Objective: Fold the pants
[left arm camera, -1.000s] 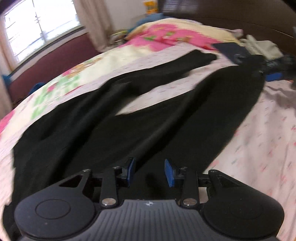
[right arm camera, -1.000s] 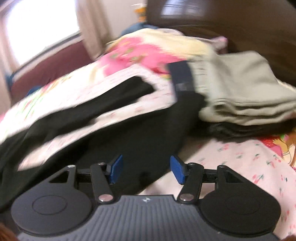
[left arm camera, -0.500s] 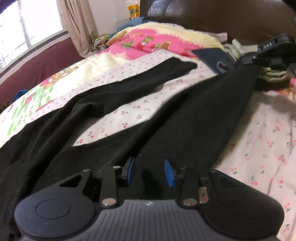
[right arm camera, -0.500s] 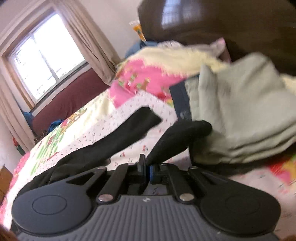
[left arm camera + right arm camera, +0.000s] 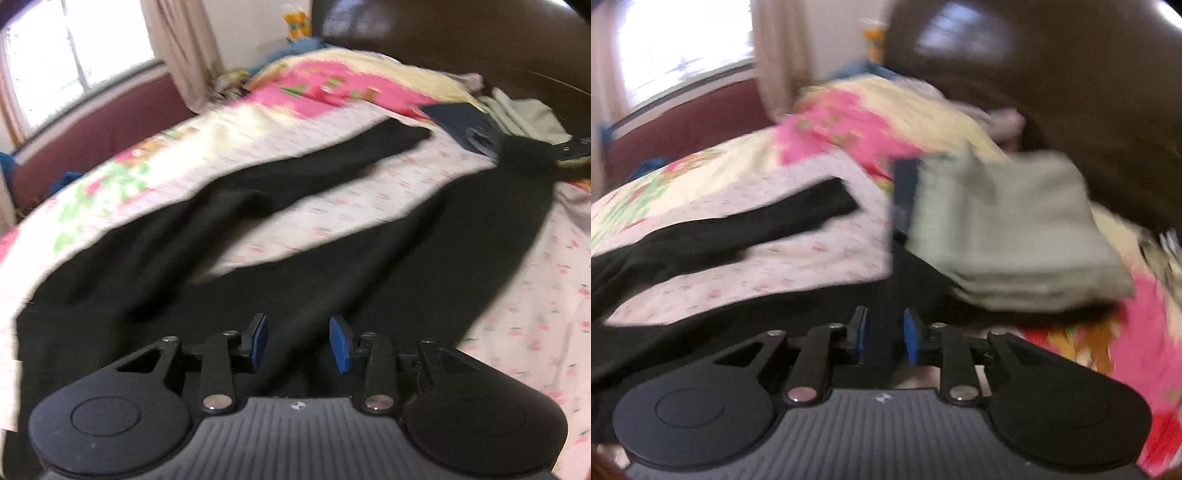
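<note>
Seemingly the right gripper [image 5: 885, 336] has its jaws clenched on the pants [image 5: 701, 325] hem; the left gripper [image 5: 297, 339] hangs released. A quick pull could slip that thin pinch free.

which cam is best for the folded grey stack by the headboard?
Right wrist. The folded grey clothes stack fills the right of that view, its layered edges showing despite motion blur. The left wrist view catches only a small sliver of it at the far top right, beyond the black pants.
</note>
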Tool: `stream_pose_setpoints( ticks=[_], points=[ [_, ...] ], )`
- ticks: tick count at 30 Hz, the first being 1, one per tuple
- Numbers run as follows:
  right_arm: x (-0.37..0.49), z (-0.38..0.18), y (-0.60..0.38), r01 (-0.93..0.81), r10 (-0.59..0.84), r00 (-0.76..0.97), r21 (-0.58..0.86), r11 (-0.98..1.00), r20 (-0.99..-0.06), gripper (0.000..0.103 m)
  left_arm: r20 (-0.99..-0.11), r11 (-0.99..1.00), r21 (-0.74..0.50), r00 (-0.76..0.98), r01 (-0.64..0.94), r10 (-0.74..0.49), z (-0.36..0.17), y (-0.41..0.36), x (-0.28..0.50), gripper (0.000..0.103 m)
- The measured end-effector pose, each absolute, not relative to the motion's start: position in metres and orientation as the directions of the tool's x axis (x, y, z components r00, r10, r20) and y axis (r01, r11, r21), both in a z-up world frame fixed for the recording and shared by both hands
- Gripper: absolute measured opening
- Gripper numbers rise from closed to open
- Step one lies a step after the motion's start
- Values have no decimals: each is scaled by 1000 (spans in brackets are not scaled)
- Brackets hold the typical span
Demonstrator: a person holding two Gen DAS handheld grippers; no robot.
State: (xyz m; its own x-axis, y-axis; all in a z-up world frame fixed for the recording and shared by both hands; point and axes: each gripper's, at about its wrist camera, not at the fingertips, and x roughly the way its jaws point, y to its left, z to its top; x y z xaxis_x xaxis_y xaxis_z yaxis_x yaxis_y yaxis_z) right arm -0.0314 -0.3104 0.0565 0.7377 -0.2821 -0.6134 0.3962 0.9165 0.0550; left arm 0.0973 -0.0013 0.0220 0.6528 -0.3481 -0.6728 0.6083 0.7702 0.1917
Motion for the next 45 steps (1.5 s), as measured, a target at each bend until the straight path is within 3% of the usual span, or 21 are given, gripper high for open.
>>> stream_pose_setpoints(
  ticks=[3,8,13,20,26,27,28,29,35,36,38,40,41,43,45],
  points=[
    [11,63,-277,215,-127,781,71,974,-611,35,-647,800,261,713,540,-271,30,33,122,53],
    [139,45,-209,-89,123,770,86,992,-626,36,-613,839,357,781,410,-120,38,92,185,59],
    [262,30,-152,-299,250,696,45,953,-673,40,-609,870,391,793,301,-1,38,140,273,59],
    [367,17,-131,-433,253,599,-42,900,-759,45,-669,898,311,743,313,-27,28,181,363,59],
    [408,0,-111,-533,247,522,-86,842,-816,52,-722,889,251,686,382,-91,23,198,379,60],
    [413,-3,-107,-547,246,516,-94,832,-820,58,-729,884,244,676,398,-104,22,201,380,60],
    [418,-7,-104,-562,245,502,-97,822,-829,68,-733,879,243,671,410,-110,22,202,381,61],
    [425,-14,-101,-576,242,483,-98,811,-841,70,-735,874,246,668,419,-113,20,203,384,62],
    [443,-52,-95,-553,200,459,-102,827,-866,72,-775,856,243,622,456,-112,0,205,415,73],
    [440,-52,-97,-549,212,464,-91,831,-860,69,-783,854,253,615,455,-96,-6,204,421,73],
    [434,-49,-100,-536,235,457,-55,843,-858,51,-810,857,265,584,441,-50,-20,204,433,72],
    [428,-45,-98,-515,200,475,-86,853,-857,19,-826,856,291,564,428,-1,-31,200,436,59],
    [425,-42,-98,-503,185,482,-98,859,-857,13,-818,847,312,576,430,9,-30,196,432,54],
    [413,-27,-97,-485,171,520,-125,865,-837,6,-801,825,358,597,438,31,-26,186,419,30],
    [397,-6,-100,-465,179,568,-133,875,-803,5,-781,807,394,623,441,41,-17,183,406,27]
  ],
)
